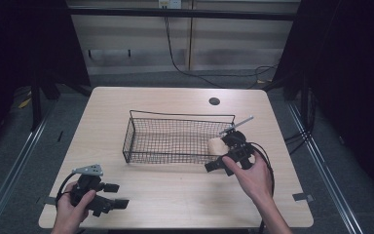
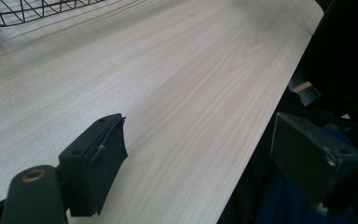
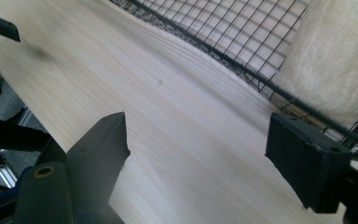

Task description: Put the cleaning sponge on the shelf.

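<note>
Item: pale fuzzy piece (image 1: 216,146), lying in the right end of the wire basket (image 1: 141,141) on the surface (image 1: 175,190). Our right gripper (image 1: 219,163), spread and empty, sits just beside the near rim; we risk snagging the mesh. Left gripper (image 1: 114,195), spread, idle near-left.

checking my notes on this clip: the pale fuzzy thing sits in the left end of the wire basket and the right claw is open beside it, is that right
Not quite: the pale fuzzy thing sits in the right end of the wire basket, not the left, as the high view shows. The rest holds: the right claw is open, just outside the basket beside it; the right gripper view shows nothing between its jaws.
</note>
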Tool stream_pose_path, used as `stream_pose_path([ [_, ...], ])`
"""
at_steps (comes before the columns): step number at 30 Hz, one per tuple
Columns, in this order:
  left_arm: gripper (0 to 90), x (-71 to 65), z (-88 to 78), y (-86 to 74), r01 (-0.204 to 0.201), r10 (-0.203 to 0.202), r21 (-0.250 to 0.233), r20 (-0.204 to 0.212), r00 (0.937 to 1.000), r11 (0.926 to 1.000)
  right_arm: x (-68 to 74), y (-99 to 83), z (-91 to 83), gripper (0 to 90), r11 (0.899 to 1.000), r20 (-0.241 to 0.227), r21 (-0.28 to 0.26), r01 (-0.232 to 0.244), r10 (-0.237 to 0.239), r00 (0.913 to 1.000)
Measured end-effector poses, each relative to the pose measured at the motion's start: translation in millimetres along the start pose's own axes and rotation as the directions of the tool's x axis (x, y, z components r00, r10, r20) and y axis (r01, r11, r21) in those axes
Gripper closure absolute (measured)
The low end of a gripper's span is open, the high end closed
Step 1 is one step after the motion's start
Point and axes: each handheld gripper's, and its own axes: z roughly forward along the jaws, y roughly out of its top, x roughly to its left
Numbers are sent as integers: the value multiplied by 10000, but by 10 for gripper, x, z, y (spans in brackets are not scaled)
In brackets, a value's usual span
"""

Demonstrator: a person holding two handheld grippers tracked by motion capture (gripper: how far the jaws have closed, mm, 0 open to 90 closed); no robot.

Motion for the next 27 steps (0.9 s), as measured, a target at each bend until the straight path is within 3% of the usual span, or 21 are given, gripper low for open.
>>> stream_pose_path([
  [1,176,1,1,0,4,-4,4,18,10000,10000,4,-24,10,206,10000,91,82,19,-19,10000],
  [7,176,0,7,-1,12,-11,70,-56,10000,10000,-24,-187,98,203,9998,-460,202,-39,48,9989],
  [13,176,0,10,0,42,-42,77,-33,10000,10000,-15,-356,162,199,9997,-366,248,64,-55,9993],
  [19,176,0,21,1,45,-44,125,-74,10000,9999,-48,-569,268,205,9997,-564,197,124,-113,9983],
  [23,176,0,8,-5,14,-14,97,-78,10000,10000,-81,-670,325,204,10000,-483,39,14,-12,9988],
  [27,176,1,-1,-5,32,-32,70,-37,10000,10000,-124,-765,382,211,9995,74,-324,53,-51,10000],
])
